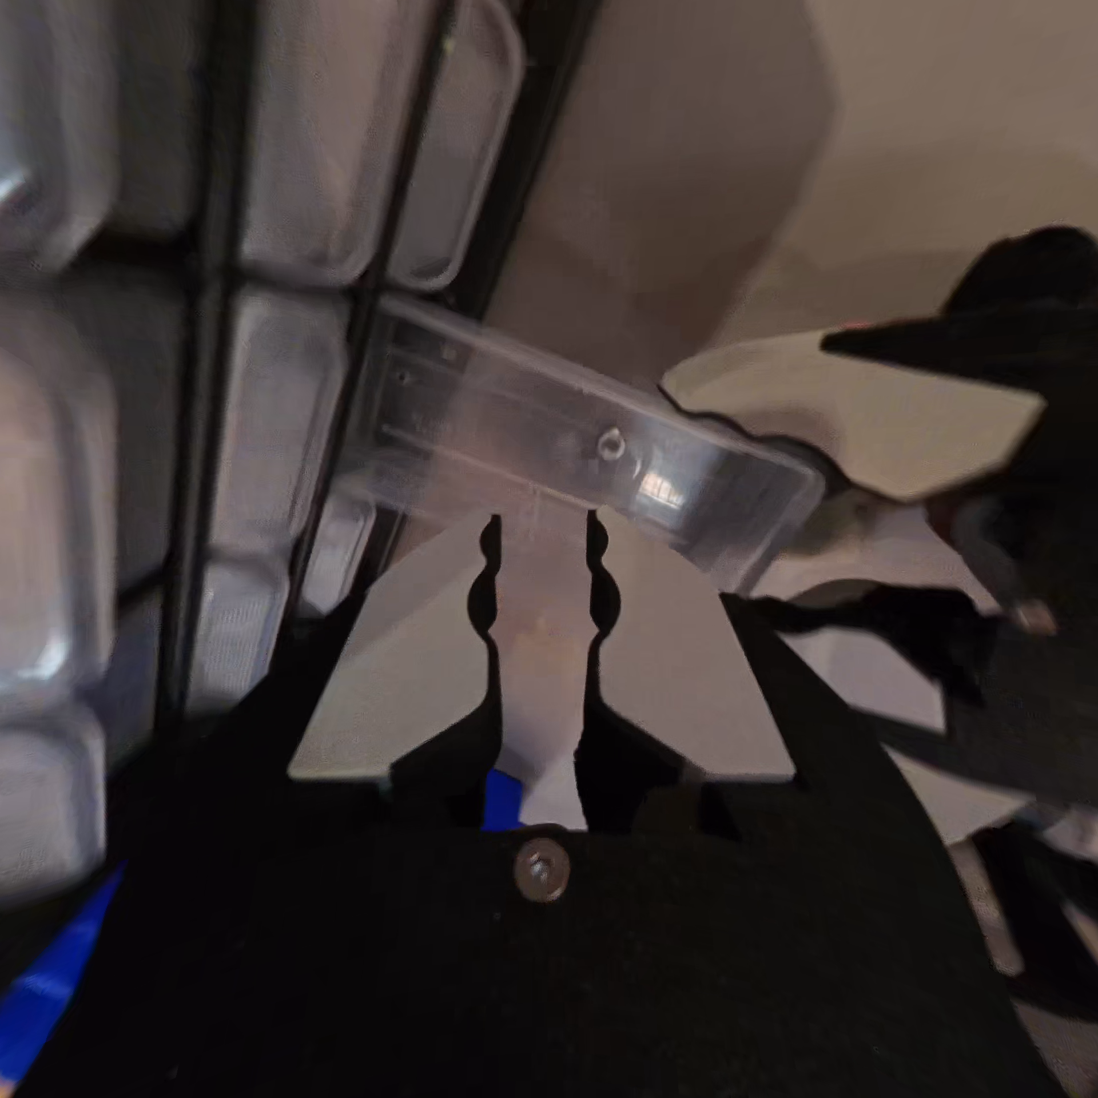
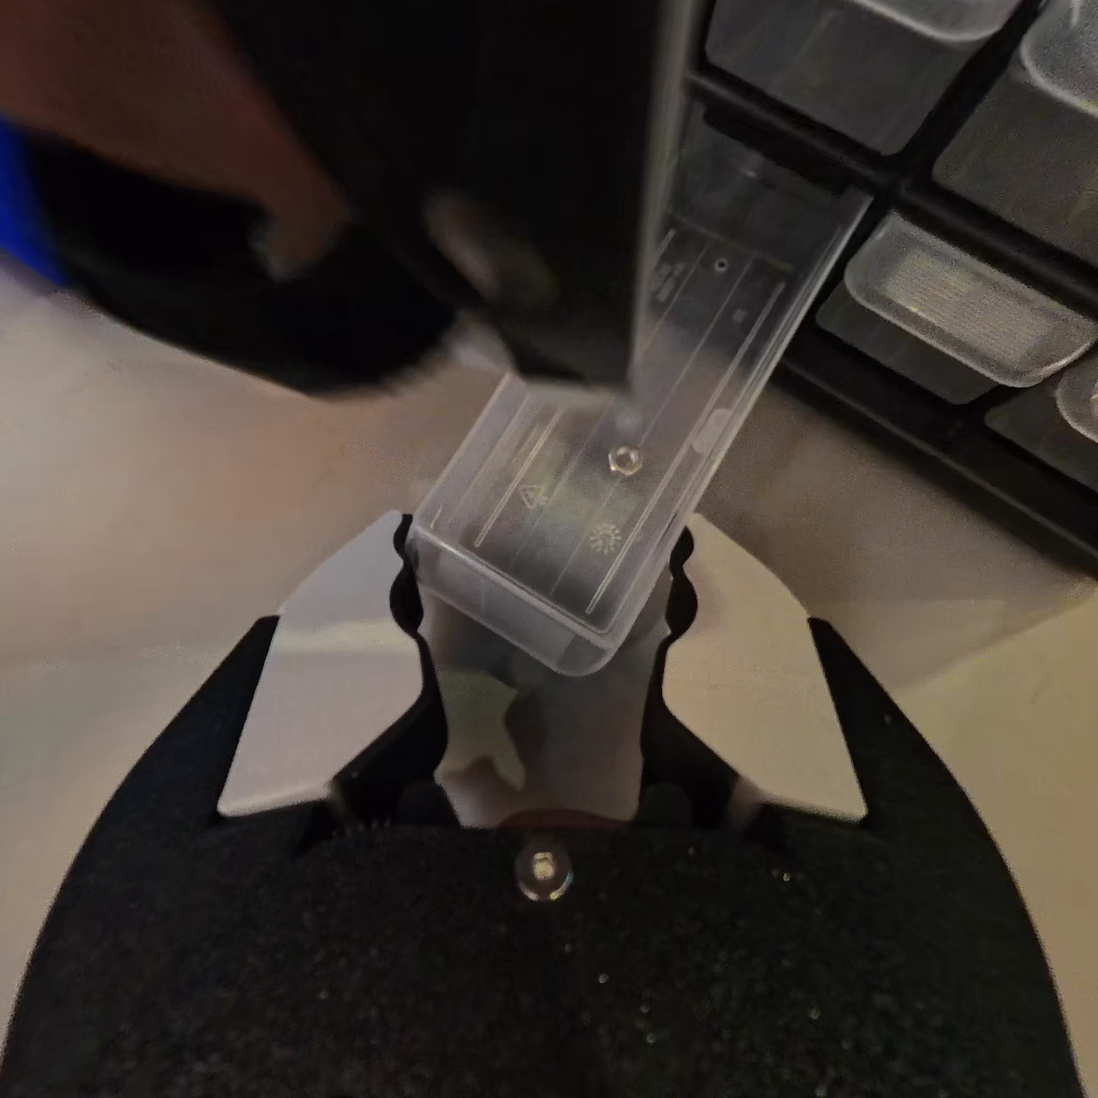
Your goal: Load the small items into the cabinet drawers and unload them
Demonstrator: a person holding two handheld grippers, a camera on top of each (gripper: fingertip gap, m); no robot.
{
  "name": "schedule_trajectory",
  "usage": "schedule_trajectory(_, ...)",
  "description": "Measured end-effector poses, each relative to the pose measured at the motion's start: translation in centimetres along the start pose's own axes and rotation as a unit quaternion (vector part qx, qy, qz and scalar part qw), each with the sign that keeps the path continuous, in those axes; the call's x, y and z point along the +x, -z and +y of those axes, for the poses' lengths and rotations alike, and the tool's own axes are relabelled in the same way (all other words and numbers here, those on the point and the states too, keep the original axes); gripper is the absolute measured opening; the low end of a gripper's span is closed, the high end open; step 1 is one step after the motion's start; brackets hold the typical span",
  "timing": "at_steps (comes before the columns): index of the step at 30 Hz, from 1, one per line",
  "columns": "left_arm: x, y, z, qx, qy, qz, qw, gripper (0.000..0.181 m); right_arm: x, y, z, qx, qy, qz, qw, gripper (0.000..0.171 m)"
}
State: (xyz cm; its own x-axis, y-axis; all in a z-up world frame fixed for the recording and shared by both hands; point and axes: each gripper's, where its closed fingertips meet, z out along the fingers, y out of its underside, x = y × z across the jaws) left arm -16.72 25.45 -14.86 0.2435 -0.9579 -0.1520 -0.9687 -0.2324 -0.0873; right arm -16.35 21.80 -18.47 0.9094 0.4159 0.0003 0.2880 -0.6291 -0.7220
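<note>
Between the right gripper's [image 2: 543, 570] black fingers sits the front end of a clear drawer [image 2: 594, 505], one finger at each side wall; whether they press it or only flank it I cannot tell. The drawer is pulled far out of the black-framed cabinet [image 2: 927, 196] at two o'clock. A small hex nut [image 2: 624, 458] lies on the drawer floor, toward twelve o'clock from the fingertips. In the left wrist view, the left gripper [image 1: 543, 529] has its jaws parted by a narrow gap, holding nothing, tips just below the drawer's side. The beige tabletop [image 2: 119, 535] spreads beneath.
</note>
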Motion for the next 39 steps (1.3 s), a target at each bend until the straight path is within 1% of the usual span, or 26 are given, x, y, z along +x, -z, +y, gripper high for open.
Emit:
schedule_trajectory(3, -0.8, 3.1, 2.1, 0.100, 0.092, 0.020, 0.990, 0.027, 0.0, 0.0, 0.0, 0.005, 0.009, 0.008, 1.000, 0.081)
schedule_trajectory(5, -1.6, 4.8, 4.3, 0.164, 0.181, 0.024, 0.969, 0.027, 0.1, -0.1, -0.1, 0.005, 0.013, 0.011, 1.000, 0.081)
schedule_trajectory(7, -1.3, 6.1, 6.7, 0.234, 0.280, 0.052, 0.930, 0.027, 0.3, -0.2, -0.4, 0.006, 0.008, 0.010, 1.000, 0.081)
schedule_trajectory(9, -0.1, 6.6, 8.7, 0.305, 0.371, 0.098, 0.872, 0.027, 0.7, -0.5, -1.2, 0.007, 0.003, 0.011, 1.000, 0.082)
schedule_trajectory(11, 2.0, 6.8, 9.8, 0.380, 0.418, 0.146, 0.812, 0.027, 1.2, -1.1, -2.2, 0.005, -0.002, 0.012, 1.000, 0.082)
schedule_trajectory(12, 3.0, 6.7, 10.4, 0.406, 0.432, 0.152, 0.791, 0.027, 1.5, -1.6, -2.7, 0.002, -0.002, 0.010, 1.000, 0.082)
schedule_trajectory(13, 3.7, 6.1, 11.0, 0.419, 0.443, 0.143, 0.780, 0.027, 1.6, -1.9, -3.2, 0.002, 0.001, 0.007, 1.000, 0.083)
schedule_trajectory(16, 6.0, 4.8, 12.3, 0.435, 0.439, 0.097, 0.780, 0.027, 1.4, -1.9, -3.9, -0.001, 0.023, -0.016, 1.000, 0.091)
schedule_trajectory(17, 6.7, 4.6, 12.7, 0.447, 0.435, 0.074, 0.778, 0.027, 1.3, -1.4, -3.5, -0.007, 0.039, -0.022, 0.999, 0.085)
schedule_trajectory(18, 7.2, 4.4, 13.1, 0.459, 0.431, 0.052, 0.775, 0.027, 1.5, -0.7, -2.9, -0.018, 0.059, -0.021, 0.998, 0.069)
schedule_trajectory(19, 7.8, 4.2, 13.2, 0.465, 0.425, 0.040, 0.775, 0.026, 1.8, 0.1, -2.2, -0.026, 0.082, -0.017, 0.996, 0.047)
schedule_trajectory(20, 8.5, 4.2, 13.1, 0.466, 0.416, 0.043, 0.780, 0.027, 2.0, 0.8, -1.7, -0.030, 0.103, -0.016, 0.994, 0.033)
schedule_trajectory(22, 8.9, 4.4, 12.7, 0.475, 0.401, 0.045, 0.782, 0.026, 1.2, 1.8, -1.3, -0.016, 0.127, -0.049, 0.991, 0.011)
schedule_trajectory(23, 8.9, 4.5, 12.4, 0.482, 0.394, 0.044, 0.781, 0.026, 0.3, 2.0, -1.5, 0.001, 0.131, -0.079, 0.988, 0.004)
schedule_trajectory(25, 8.8, 4.1, 12.0, 0.477, 0.384, 0.043, 0.789, 0.026, -0.5, 1.4, -1.9, 0.018, 0.123, -0.107, 0.986, 0.003)
schedule_trajectory(28, 9.0, 3.6, 11.9, 0.467, 0.383, 0.052, 0.795, 0.027, 0.2, -0.2, -2.9, 0.027, 0.096, -0.104, 0.989, 0.005)
schedule_trajectory(32, 9.1, 3.4, 12.3, 0.464, 0.386, 0.058, 0.795, 0.026, 1.8, -1.3, -5.3, 0.050, 0.081, -0.078, 0.992, 0.010)
schedule_trajectory(37, 9.0, 3.0, 12.4, 0.460, 0.392, 0.069, 0.793, 0.027, 3.7, -3.1, -6.6, 0.034, 0.090, -0.046, 0.994, 0.016)
schedule_trajectory(39, 8.9, 2.7, 12.9, 0.447, 0.395, 0.057, 0.801, 0.026, 3.9, -3.4, -6.7, 0.029, 0.100, -0.048, 0.993, 0.007)
